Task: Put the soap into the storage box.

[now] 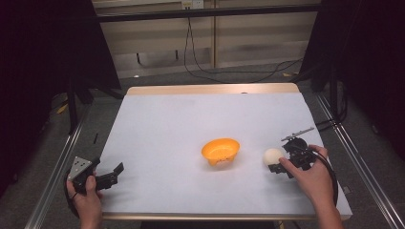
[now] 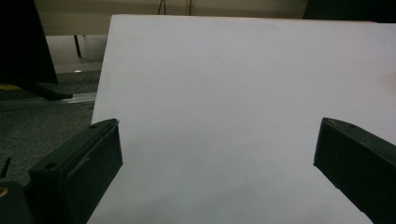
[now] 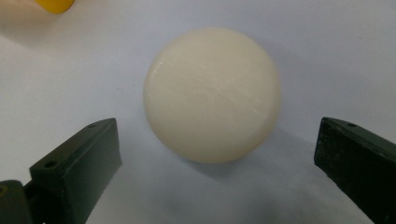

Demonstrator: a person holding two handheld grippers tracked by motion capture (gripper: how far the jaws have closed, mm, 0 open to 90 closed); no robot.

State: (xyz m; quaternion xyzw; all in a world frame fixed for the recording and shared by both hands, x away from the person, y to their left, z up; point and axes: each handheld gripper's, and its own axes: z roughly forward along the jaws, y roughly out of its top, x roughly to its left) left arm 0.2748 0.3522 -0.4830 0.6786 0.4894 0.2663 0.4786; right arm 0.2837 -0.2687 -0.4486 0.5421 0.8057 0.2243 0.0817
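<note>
At the near left corner of the table (image 1: 157, 114), the left gripper (image 1: 113, 172) rests in the person's left hand (image 1: 86, 198), its 2 jaws spread wide over bare white surface, holding nothing. At the near right, the right gripper (image 1: 278, 161) is in the right hand (image 1: 313, 179); its jaws are also wide apart, and the cream ball (image 3: 212, 93) lies on the table just ahead of them, touching neither jaw. A little farther, left of the ball, stands an orange bowl (image 1: 220, 150), apart from it. No brand, label or writing can be read on any of these things.
</note>
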